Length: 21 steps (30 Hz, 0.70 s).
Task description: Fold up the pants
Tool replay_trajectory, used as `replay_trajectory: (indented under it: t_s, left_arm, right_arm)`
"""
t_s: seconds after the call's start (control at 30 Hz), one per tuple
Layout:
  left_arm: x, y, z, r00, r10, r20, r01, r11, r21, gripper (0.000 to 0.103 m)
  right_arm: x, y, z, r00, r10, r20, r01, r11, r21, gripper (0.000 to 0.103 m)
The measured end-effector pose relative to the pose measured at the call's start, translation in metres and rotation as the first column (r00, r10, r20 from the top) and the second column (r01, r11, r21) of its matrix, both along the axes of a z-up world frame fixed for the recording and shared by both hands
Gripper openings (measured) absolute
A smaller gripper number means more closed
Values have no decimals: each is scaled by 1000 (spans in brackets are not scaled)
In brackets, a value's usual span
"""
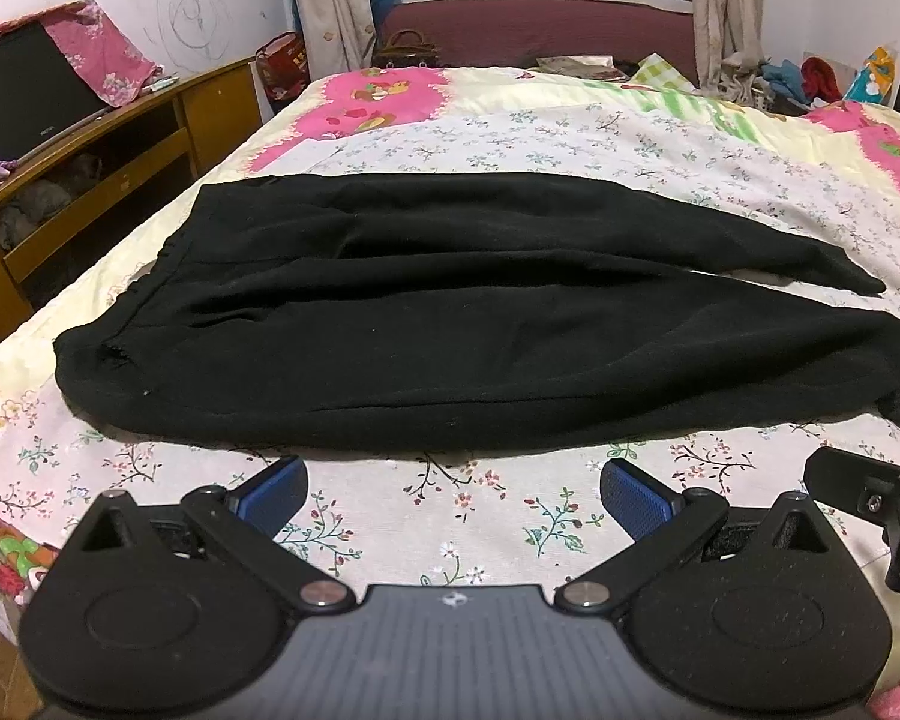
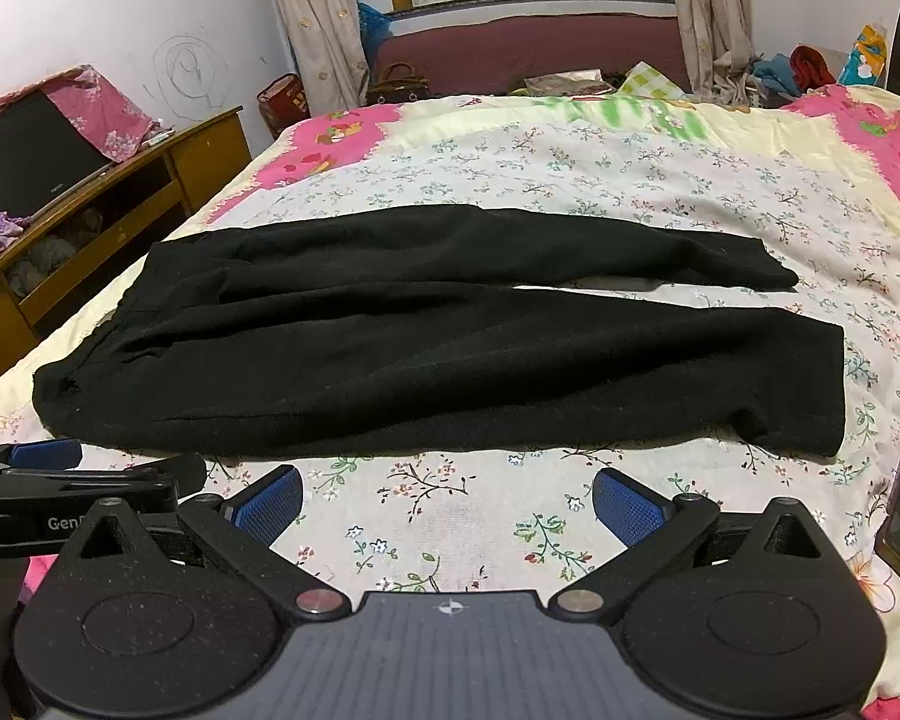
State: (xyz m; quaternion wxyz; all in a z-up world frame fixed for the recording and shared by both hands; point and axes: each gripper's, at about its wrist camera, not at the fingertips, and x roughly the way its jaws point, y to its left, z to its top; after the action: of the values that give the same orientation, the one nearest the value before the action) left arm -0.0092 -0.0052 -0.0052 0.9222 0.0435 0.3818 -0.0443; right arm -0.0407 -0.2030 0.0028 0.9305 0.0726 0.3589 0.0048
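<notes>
Partly cropped: pants (image 1: 450, 330) hem rightward.

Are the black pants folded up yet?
No. The black pants lie spread flat on the bed, both legs side by side.

Left claw (image 1: 453, 495): black linkage arms, ribbed grey base; right claw (image 2: 448, 498) alike; blue textured pads (image 2: 627, 507).
</notes>
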Motion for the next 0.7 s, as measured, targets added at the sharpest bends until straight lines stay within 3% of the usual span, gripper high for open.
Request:
replay_trajectory:
  t_s: [0.7]
  left_arm:
    - [-6,-1,6,1000,-5,11,5,1000,-8,103]
  right_arm:
    - [-3,-3,-1,1000,13,5,-13,1000,15,93]
